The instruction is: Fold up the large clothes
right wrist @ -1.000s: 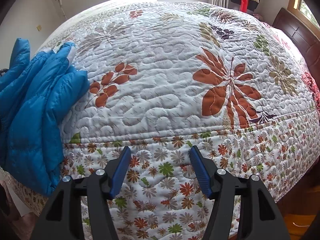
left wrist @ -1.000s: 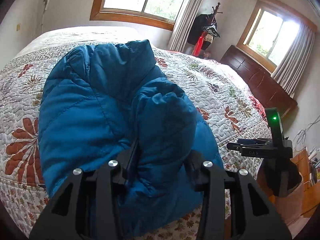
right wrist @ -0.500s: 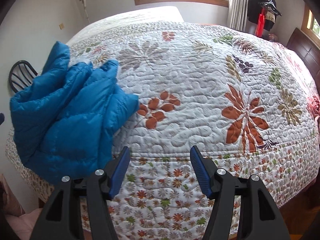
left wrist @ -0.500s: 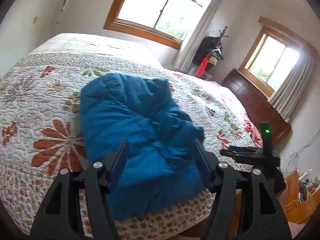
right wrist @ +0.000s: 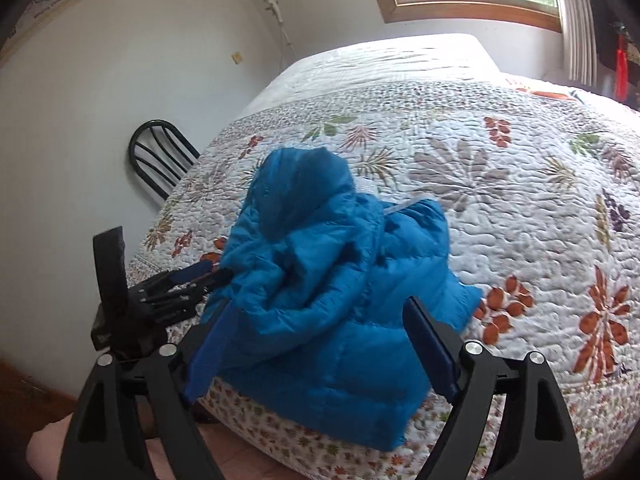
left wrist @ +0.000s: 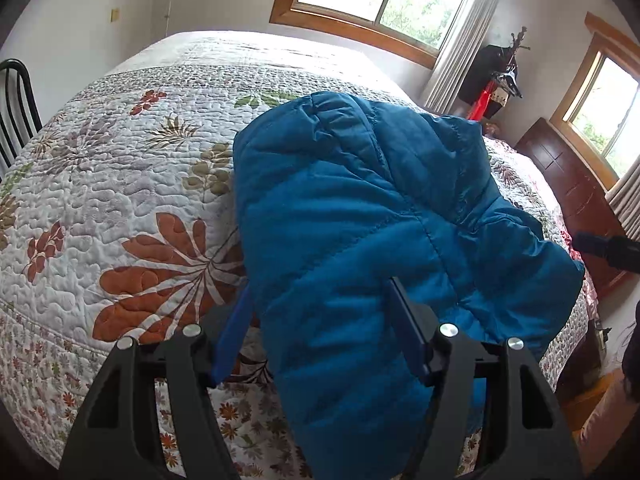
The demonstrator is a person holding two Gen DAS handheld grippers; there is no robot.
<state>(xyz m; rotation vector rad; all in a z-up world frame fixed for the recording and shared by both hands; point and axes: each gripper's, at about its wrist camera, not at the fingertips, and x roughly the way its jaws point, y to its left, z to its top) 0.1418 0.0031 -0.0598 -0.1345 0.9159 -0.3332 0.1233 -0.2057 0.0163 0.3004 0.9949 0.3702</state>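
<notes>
A blue puffer jacket (left wrist: 360,232) lies folded in a bundle at the near edge of the bed; it also shows in the right wrist view (right wrist: 336,280), hood end up. My left gripper (left wrist: 320,320) is open, its fingers astride the jacket's near edge, holding nothing. It shows from the side in the right wrist view (right wrist: 192,276), touching the jacket's left side. My right gripper (right wrist: 320,344) is open and empty, just in front of the jacket's hanging edge. Its tip shows at the right edge of the left wrist view (left wrist: 604,246).
The bed has a floral quilt (left wrist: 132,184) that drapes over the near edge (right wrist: 500,432). A black chair (right wrist: 160,156) stands by the wall at the bed's left. A dark wooden headboard (left wrist: 576,188) and a coat stand (left wrist: 500,76) are at the right.
My left gripper let go of the jacket, pulled back, then came close to its near edge again. My right gripper swung left from the bare quilt to face the jacket.
</notes>
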